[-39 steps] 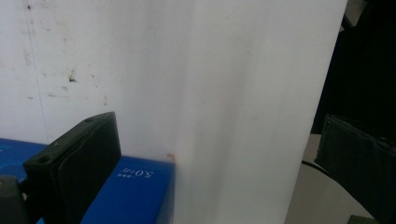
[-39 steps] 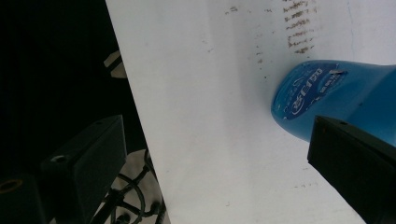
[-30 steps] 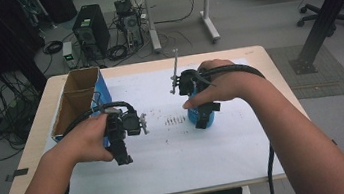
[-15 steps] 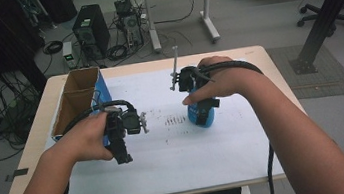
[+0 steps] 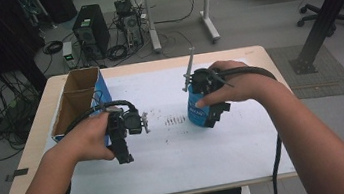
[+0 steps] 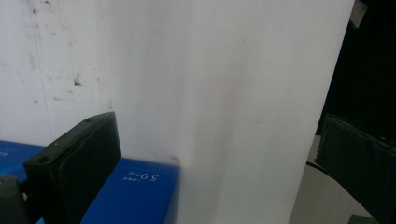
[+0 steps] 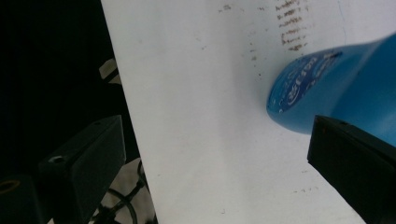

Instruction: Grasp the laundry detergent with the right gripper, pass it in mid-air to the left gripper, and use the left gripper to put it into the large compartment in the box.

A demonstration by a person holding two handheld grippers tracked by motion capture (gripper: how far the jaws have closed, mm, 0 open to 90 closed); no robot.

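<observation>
White tabletop (image 5: 178, 161): my right gripper (image 7: 224, 158) gapes beside the blue bottle (image 5: 197, 110) at three o'clock; nudged, it may topple. Left gripper (image 5: 135, 123): spread, empty.

Worktop (image 5: 255, 55): light wooden top with rounded corners, on the grey floor (image 5: 249, 11).
Covering: a white sheet (image 5: 183, 156) lies flat over most of the worktop, with wood bare along the left and far edges.
Sheet marks: small dark specks (image 5: 175, 120) near its middle.
Cardboard box (image 5: 76, 103): open-topped with a blue side, at the left edge.
Blue bottle (image 5: 198, 111): stands upright on the sheet, right of the specks.
</observation>
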